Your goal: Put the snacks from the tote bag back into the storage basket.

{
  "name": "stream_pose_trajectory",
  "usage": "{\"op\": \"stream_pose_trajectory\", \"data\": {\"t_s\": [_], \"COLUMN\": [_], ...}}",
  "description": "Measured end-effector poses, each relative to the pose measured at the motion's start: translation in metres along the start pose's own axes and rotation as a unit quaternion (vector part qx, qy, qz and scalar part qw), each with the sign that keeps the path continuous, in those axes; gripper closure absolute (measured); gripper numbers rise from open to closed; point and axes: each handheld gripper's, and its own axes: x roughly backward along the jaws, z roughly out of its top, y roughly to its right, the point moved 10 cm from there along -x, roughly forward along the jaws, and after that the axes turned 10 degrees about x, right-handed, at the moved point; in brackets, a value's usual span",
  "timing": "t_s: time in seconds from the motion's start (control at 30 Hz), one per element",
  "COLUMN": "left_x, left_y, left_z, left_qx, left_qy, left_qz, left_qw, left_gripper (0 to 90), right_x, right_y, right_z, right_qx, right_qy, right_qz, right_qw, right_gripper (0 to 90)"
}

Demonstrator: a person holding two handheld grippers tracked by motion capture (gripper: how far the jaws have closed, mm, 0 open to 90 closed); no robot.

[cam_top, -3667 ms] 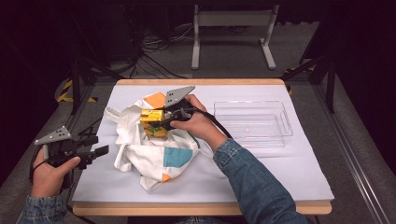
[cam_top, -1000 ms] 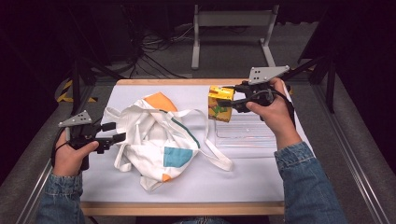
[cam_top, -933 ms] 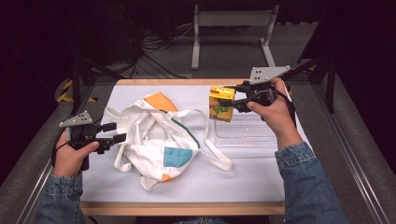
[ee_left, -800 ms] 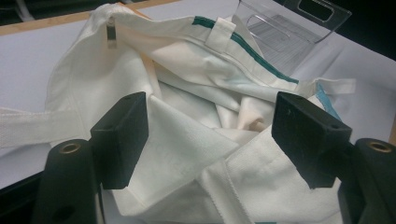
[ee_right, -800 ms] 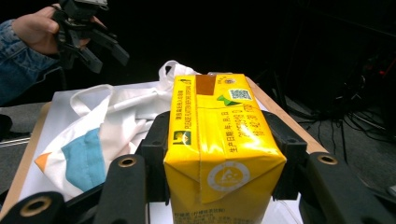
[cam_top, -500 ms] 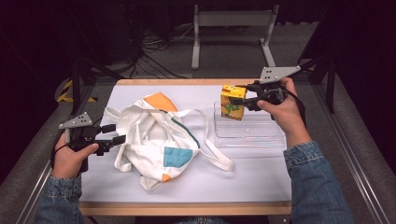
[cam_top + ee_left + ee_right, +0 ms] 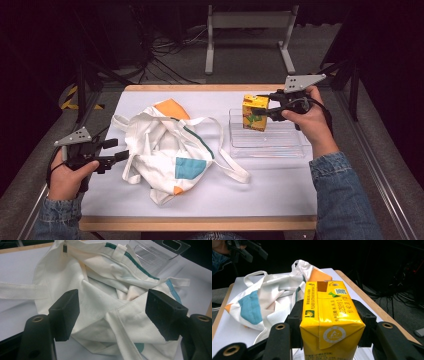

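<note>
Between the right gripper's (image 7: pixel 263 106) closed jaws hangs the carton (image 7: pixel 255 112), out of the bag (image 7: pixel 167 150), not yet set in the tray (image 7: pixel 292 149) below. Left gripper (image 7: pixel 119 151) gapes empty beside the bag.

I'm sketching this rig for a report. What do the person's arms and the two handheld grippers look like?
Both forearms wear blue denim sleeves. Each hand carries a black two-jaw gripper, the left gripper and the right gripper, each topped by a grey three-cornered plate. The jaws end in blocky black pads, with brass-ringed screw holes below.
</note>
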Motion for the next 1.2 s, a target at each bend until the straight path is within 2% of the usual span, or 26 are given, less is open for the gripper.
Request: {"op": "stream_pose_trajectory", "data": {"t_s": [0.23,0.43,0.57,0.83,1.0,1.2], "left_x": [0.009,0.016,0.019,0.025,0.027,0.029], "left_y": [0.007,0.012,0.013,0.016,0.018,0.018], "left_z": [-0.008,-0.015,-0.019,-0.023,-0.025,-0.026], "left_qx": [-0.007,-0.004,-0.002,-0.002,0.000,0.002], "left_qy": [-0.002,-0.004,-0.004,-0.003,-0.002,-0.002], "left_qz": [0.011,0.019,0.025,0.030,0.031,0.032], "left_qw": [0.9999,0.9998,0.9997,0.9996,0.9995,0.9995], "left_gripper": [28.0,27.0,26.7,26.7,26.6,26.6], "right_x": [0.000,-0.003,-0.007,-0.017,-0.022,-0.027], "right_y": [-0.001,-0.002,-0.006,-0.010,-0.018,-0.022], "right_z": [-0.011,-0.023,-0.029,-0.043,-0.051,-0.058], "right_qx": [0.007,0.008,0.006,0.007,0.007,0.006], "right_qy": [-0.001,-0.002,0.006,-0.006,-0.004,-0.006], "right_qz": [0.013,0.024,0.042,0.061,0.079,0.088], "right_qw": [0.9999,0.9997,0.9991,0.9981,0.9969,0.9961], "right_gripper": [51.4,51.4,51.4,51.4,51.3,51.3]}}
